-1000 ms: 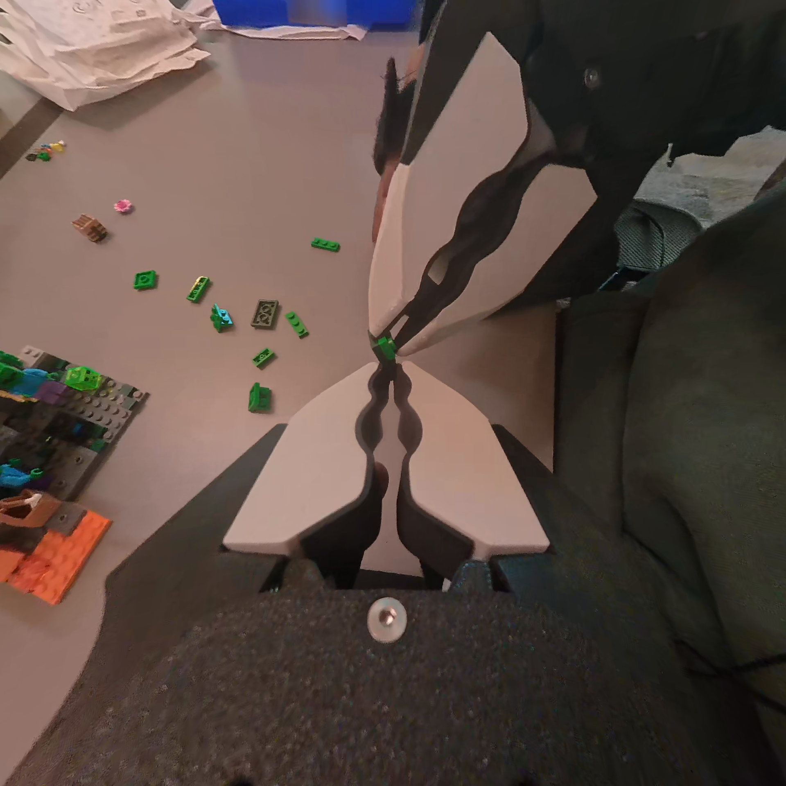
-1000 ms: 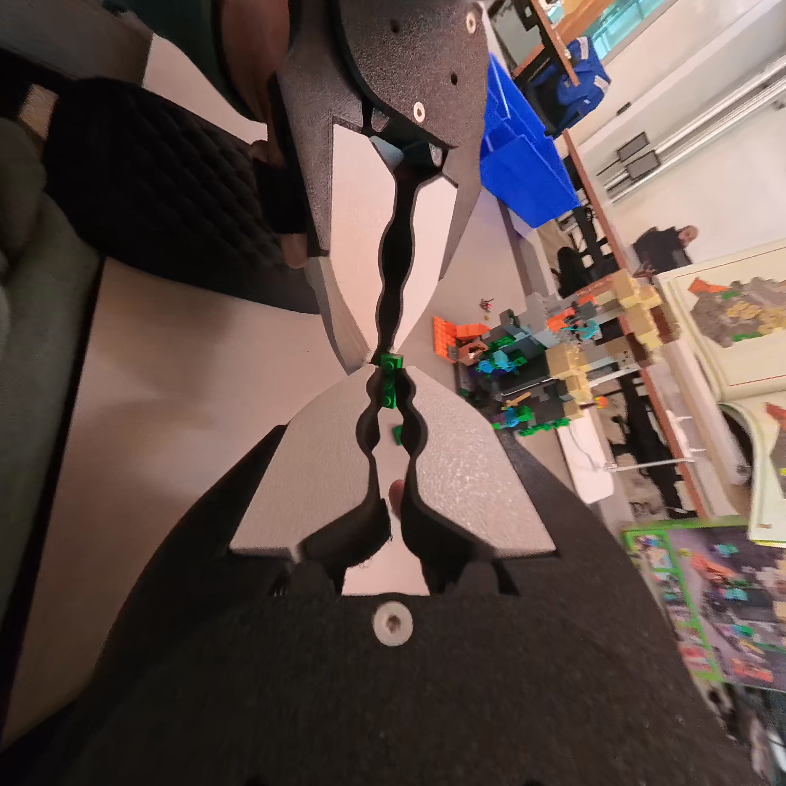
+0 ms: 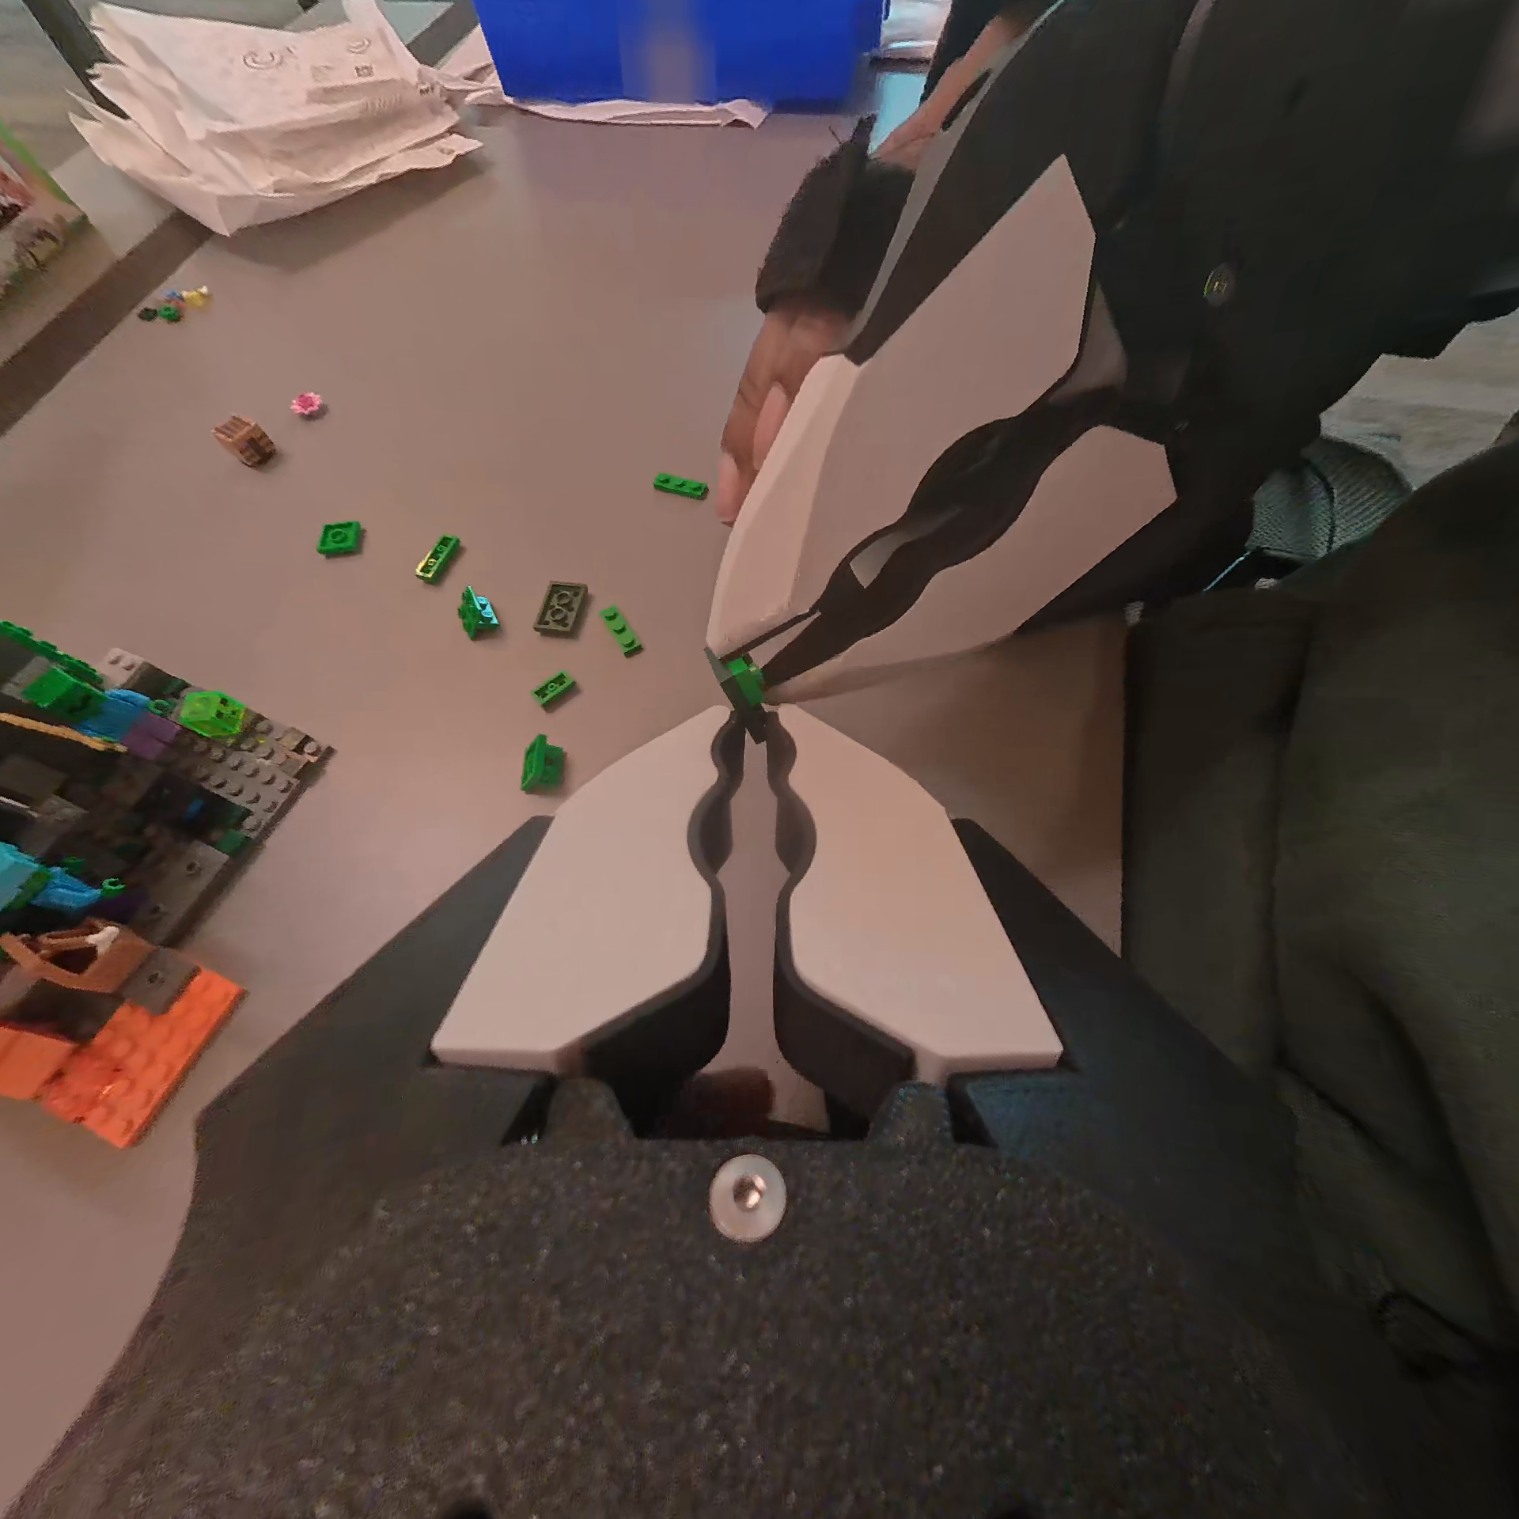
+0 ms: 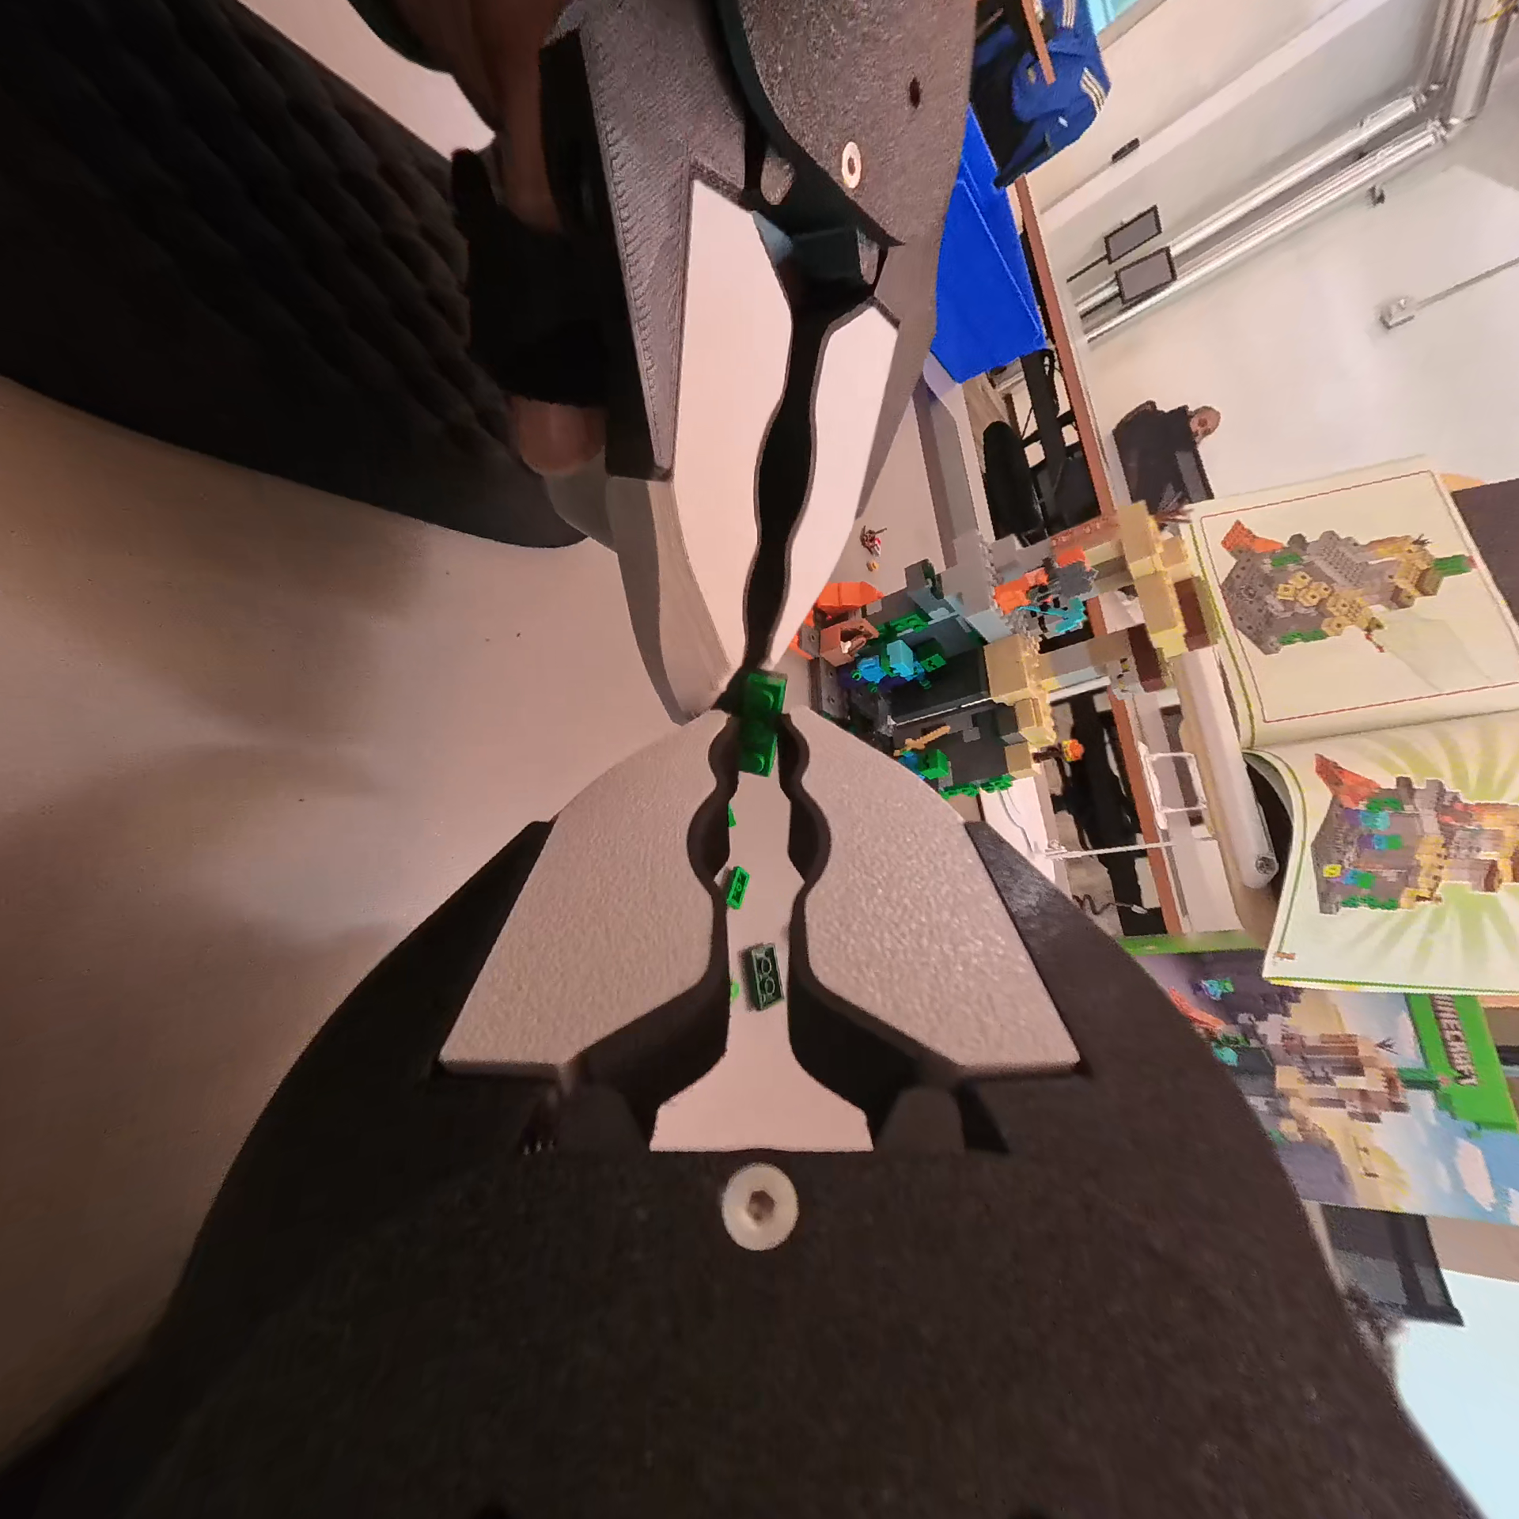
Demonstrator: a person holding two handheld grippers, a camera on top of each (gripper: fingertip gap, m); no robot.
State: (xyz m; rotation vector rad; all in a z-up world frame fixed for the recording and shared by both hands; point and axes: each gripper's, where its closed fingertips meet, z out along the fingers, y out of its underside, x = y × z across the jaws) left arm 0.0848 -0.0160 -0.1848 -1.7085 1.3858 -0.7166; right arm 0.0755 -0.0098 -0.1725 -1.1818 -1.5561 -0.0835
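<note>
Two hand-held grippers tip to tip above a grey surface. Left hand-held gripper narrow, pinching the dark lower end of a small green brick piece. Right hand-held gripper narrow too, clamped on a green studded plate of the same small cluster; in the left wrist view, reaching in from the upper right with a person's hand behind. Exact join between the two green parts too small to tell. Loose green plates and one dark plate scattered on the surface just left of the tips. Partly built brick model at the left edge, white paper bags and blue bin at the far end. Open instruction booklet beyond the model in the right wrist view
</note>
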